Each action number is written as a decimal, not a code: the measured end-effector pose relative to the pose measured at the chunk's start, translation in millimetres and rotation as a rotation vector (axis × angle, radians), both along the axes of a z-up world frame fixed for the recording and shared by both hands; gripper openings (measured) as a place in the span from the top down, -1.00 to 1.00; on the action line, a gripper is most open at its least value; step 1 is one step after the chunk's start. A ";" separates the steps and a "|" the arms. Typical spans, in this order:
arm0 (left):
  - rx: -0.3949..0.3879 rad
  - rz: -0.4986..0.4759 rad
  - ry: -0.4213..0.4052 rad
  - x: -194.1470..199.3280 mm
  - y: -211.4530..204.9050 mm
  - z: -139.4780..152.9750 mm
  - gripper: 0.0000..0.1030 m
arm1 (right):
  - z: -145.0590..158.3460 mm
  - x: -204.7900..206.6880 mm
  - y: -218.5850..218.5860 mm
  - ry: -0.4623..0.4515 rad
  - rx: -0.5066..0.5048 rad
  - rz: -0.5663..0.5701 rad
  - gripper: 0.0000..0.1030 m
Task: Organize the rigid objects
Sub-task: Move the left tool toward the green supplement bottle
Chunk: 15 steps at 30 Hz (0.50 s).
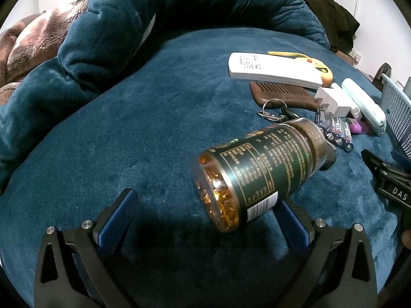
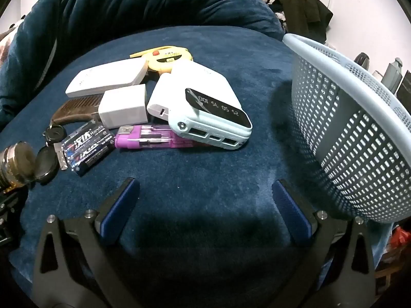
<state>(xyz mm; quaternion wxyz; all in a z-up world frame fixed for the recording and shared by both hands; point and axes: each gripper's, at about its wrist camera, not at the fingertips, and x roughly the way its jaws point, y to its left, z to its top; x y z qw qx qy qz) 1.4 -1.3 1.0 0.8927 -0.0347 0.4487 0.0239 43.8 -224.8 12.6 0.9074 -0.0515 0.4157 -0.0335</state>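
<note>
A dark green pill bottle (image 1: pixel 259 169) with amber capsules lies on its side on the blue bed cover, its base just ahead of my left gripper (image 1: pixel 208 205), which is open and empty; the bottle's base overlaps the right finger. My right gripper (image 2: pixel 205 192) is open and empty above bare cover. Ahead of it lies a pile: a light blue power bank (image 2: pixel 205 110), a purple lighter (image 2: pixel 149 140), a battery pack (image 2: pixel 87 146), a white charger (image 2: pixel 123 109), a white remote (image 2: pixel 108 78), a brown comb (image 2: pixel 74 109), keys (image 2: pixel 51 138) and a yellow tape measure (image 2: pixel 167 56).
A pale blue perforated basket (image 2: pixel 354 118) stands tilted at the right of the pile; its edge shows in the left wrist view (image 1: pixel 395 110). A rumpled blue blanket (image 1: pixel 154 12) is heaped behind. The right gripper's black body (image 1: pixel 390 179) shows at the right edge.
</note>
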 end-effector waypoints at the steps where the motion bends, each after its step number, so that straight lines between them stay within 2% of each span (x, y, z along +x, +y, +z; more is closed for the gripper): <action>1: 0.005 -0.001 0.001 -0.2 -1.1 0.3 -1.00 | -1.2 -0.1 -1.0 0.001 0.006 0.001 -1.00; 5: -0.002 -0.003 0.042 7.0 1.5 0.9 -1.00 | 3.9 -3.3 -4.6 0.015 0.013 -0.006 -1.00; 9: 0.011 0.008 0.121 11.9 -1.4 7.2 -1.00 | 12.7 -6.2 -7.8 0.085 0.033 -0.023 -1.00; 12: 0.030 0.009 0.189 9.7 -4.4 13.8 -1.00 | 23.0 -13.7 -12.7 0.167 0.052 -0.041 -1.00; 15: 0.047 0.015 0.257 3.5 -5.2 18.6 -1.00 | 30.6 -21.4 -12.9 0.286 0.061 -0.037 -1.00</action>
